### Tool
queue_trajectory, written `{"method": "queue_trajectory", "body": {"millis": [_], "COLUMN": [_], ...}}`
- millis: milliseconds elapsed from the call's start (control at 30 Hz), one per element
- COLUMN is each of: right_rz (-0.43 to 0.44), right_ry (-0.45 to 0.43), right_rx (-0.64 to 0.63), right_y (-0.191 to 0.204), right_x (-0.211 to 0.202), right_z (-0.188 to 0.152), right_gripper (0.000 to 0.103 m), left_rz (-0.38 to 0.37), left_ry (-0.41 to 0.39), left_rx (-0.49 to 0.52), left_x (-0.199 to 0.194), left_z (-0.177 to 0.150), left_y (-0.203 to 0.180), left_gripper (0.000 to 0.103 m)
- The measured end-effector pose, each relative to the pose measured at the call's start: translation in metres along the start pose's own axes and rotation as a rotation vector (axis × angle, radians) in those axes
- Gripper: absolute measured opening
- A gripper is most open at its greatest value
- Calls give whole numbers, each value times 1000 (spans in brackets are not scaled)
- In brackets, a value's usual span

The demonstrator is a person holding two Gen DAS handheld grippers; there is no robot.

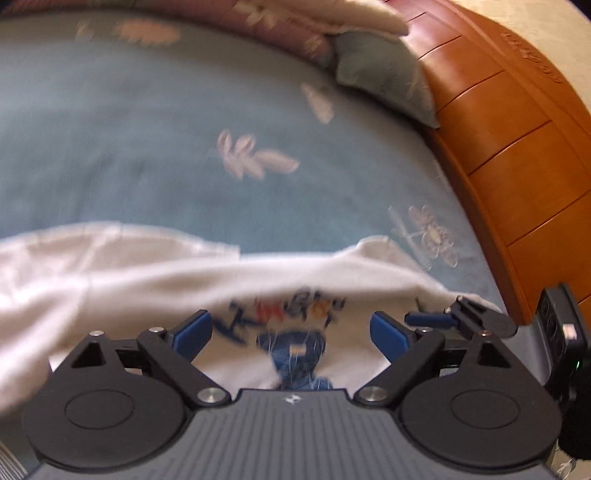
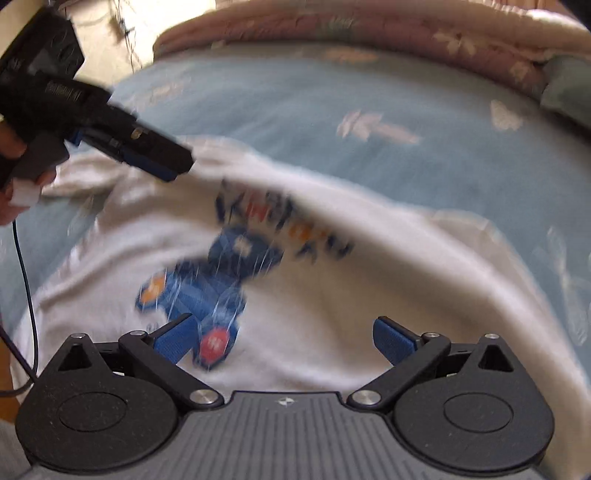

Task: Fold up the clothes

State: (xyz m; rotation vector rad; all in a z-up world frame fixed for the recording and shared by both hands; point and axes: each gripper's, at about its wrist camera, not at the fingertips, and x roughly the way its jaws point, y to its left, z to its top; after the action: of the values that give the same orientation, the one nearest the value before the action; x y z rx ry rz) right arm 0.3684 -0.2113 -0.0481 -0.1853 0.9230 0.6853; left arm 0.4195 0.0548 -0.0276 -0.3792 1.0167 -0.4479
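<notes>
A white T-shirt [image 1: 147, 280] with a blue printed figure and coloured lettering lies on a light blue bedspread [image 1: 147, 147]. In the right wrist view the T-shirt [image 2: 332, 314] has a thick fold of fabric running diagonally just above the lettering. My left gripper [image 1: 291, 332] hangs open just above the print, with nothing between its blue pads. My right gripper [image 2: 284, 336] is also open over the lower part of the print, holding nothing. Each sees the other: the right gripper [image 1: 424, 319] is at the shirt's right edge, and the left gripper [image 2: 166, 168] is near the shirt's top left corner.
A curved wooden headboard [image 1: 517, 147] borders the bed on the right, with a grey-green pillow [image 1: 384, 77] against it. A pink flowered quilt [image 2: 369, 26] lies along the far side. A person's hand [image 2: 11, 199] holds the left gripper, and a dark cable [image 2: 26, 277] hangs from it.
</notes>
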Motion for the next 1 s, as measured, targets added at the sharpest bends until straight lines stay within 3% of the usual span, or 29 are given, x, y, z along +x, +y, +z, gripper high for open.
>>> {"method": "queue_trajectory", "body": {"millis": [133,267,533,667,833,867,933,1000], "right_rz": [-13,85,218,222,177,152,96,43], "right_ry": [-56,27,148,201,108,84,71,73], "right_rx": [22,124,199,153,131,133,149,169], "right_y": [-18,-46,-47,-41,-61,-70,-90,-109], "right_x": [10,50,54,45,27,27,36,49], "right_z": [38,61,30,15,45,54,70,84], "right_gripper": [103,103,103,103,103,101,82,69], "left_rz": [-31,-64,-86,-74,-38,-6,60,116], "left_ry": [-11,95,273,279,188,179,161,171], "left_rx": [7,-66,-114,-89,35,79,167,261], "left_x": [21,61,61,45,38,44,56,70], "left_z": [43,61,2,4,47,56,74,86], "left_y": [16,37,55,51,46,45,45,44], "left_gripper": [92,92,92,92,92,91,85,62]}}
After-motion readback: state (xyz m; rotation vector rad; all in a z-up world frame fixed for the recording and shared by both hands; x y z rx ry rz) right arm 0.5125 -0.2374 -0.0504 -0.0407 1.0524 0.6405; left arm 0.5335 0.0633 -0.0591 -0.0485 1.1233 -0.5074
